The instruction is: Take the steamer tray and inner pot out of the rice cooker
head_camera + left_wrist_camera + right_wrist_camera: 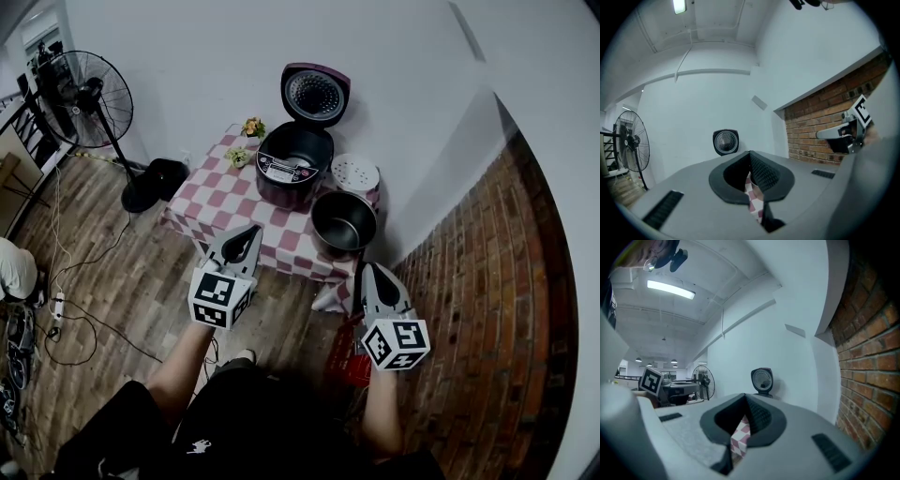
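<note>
Both parts look to be out. The steamer tray (355, 173) lies on the table (216, 192) just right of the open rice cooker (295, 159). The inner pot (343, 223) stands nearer, by the table's right edge. The cooker's well seems empty, though it is dark. The left gripper (251, 229) and right gripper (366, 271) hang short of the table, jaws pressed together on nothing.

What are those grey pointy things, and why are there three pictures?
A person holds two pinching tools: the left gripper and the right gripper. Each has two fingers, like tongs; both are shut and hold nothing. One picture comes from a camera on the person's head, looking down. The other two come from cameras riding on each gripper. On the checked table stand an open rice cooker, its inner pot and the white steamer tray, both already out.
</note>
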The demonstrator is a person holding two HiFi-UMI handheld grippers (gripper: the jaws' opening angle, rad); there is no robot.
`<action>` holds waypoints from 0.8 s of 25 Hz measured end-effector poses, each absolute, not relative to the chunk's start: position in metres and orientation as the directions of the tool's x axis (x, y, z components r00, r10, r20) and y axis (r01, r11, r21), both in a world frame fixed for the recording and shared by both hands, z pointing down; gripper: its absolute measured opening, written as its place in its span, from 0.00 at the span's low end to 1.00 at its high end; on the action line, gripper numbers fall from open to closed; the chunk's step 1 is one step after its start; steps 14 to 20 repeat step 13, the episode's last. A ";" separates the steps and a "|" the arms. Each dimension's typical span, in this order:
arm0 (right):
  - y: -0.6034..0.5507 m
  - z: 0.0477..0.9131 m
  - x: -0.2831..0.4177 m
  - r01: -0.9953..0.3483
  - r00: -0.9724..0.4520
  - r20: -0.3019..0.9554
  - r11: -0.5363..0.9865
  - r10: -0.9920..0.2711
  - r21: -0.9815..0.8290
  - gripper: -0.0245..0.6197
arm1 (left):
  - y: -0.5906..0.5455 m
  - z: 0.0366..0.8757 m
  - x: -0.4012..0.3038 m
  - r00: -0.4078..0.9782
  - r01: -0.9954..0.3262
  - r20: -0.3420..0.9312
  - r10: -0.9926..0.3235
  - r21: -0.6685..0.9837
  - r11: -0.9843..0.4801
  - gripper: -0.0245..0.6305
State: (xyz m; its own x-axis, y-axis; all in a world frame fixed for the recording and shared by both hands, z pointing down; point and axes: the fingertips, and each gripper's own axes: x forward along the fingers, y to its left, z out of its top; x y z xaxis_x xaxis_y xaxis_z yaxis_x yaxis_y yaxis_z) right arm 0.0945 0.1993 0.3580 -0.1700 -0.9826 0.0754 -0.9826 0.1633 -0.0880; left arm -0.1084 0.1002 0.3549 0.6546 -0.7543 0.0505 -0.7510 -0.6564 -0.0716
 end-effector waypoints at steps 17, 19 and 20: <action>0.199 0.365 0.100 -0.983 -0.172 0.091 0.165 -0.981 -0.076 0.04 | 0.101 0.360 -0.099 0.660 -0.745 0.063 -0.749 -0.071 -0.663 0.04; 0.199 0.365 0.100 -0.983 -0.172 0.091 0.165 -0.981 -0.076 0.04 | 0.101 0.360 -0.099 0.660 -0.745 0.063 -0.749 -0.071 -0.663 0.04; 0.199 0.365 0.100 -0.983 -0.172 0.091 0.165 -0.981 -0.076 0.04 | 0.101 0.360 -0.099 0.660 -0.745 0.063 -0.749 -0.071 -0.663 0.04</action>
